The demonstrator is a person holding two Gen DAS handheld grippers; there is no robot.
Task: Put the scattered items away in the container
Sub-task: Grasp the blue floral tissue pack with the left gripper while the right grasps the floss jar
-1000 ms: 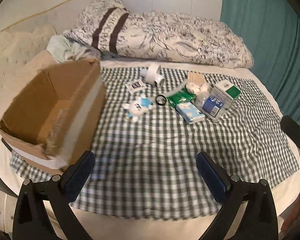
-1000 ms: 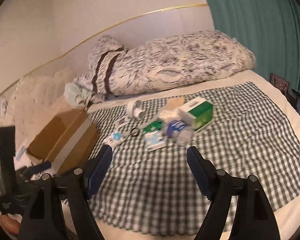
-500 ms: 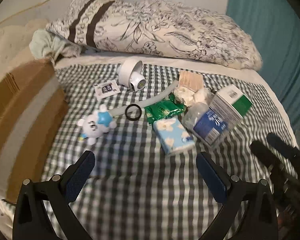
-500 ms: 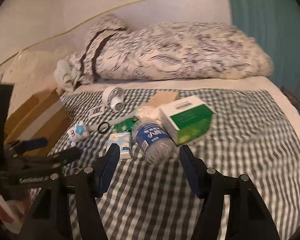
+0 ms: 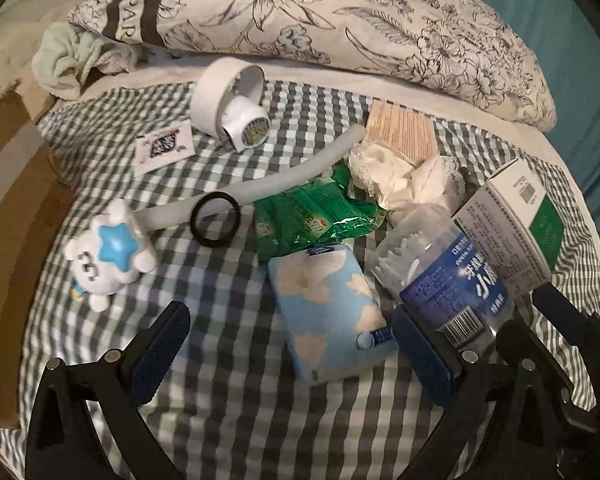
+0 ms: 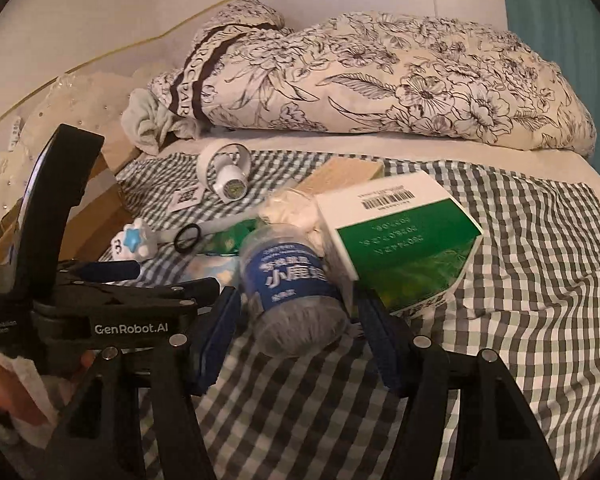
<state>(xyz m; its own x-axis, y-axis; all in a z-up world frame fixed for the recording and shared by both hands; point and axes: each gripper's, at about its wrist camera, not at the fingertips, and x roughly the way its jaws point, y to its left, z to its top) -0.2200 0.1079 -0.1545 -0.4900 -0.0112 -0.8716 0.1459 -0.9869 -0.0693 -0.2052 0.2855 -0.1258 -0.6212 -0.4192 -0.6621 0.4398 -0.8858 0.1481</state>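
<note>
Scattered items lie on a checked cloth (image 5: 228, 420): a blue tissue pack (image 5: 328, 312), a clear jar with a blue label (image 5: 444, 272), a green and white box (image 5: 516, 220), a green packet (image 5: 312, 216), a white and blue toy (image 5: 108, 256), a black ring (image 5: 214, 225), a white fan (image 5: 232, 100). My left gripper (image 5: 290, 356) is open, its fingers on either side of the tissue pack. My right gripper (image 6: 296, 332) is open around the jar (image 6: 292, 296), beside the box (image 6: 400, 240). The cardboard container (image 5: 8, 184) is at the left.
A folded floral quilt (image 5: 340, 20) lies behind the items. A pale green cloth (image 5: 72, 60) sits at its left end. A small card (image 5: 164, 148), a grey tube (image 5: 284, 176), crumpled tissue (image 5: 404, 184) and a wooden block (image 5: 404, 132) are among the items. A teal curtain (image 6: 572, 20) hangs on the right.
Both grippers have moved forward and down to the pile. The left one now straddles the tissue pack, the right one has come around the jar. The container has slid to the left edge.
</note>
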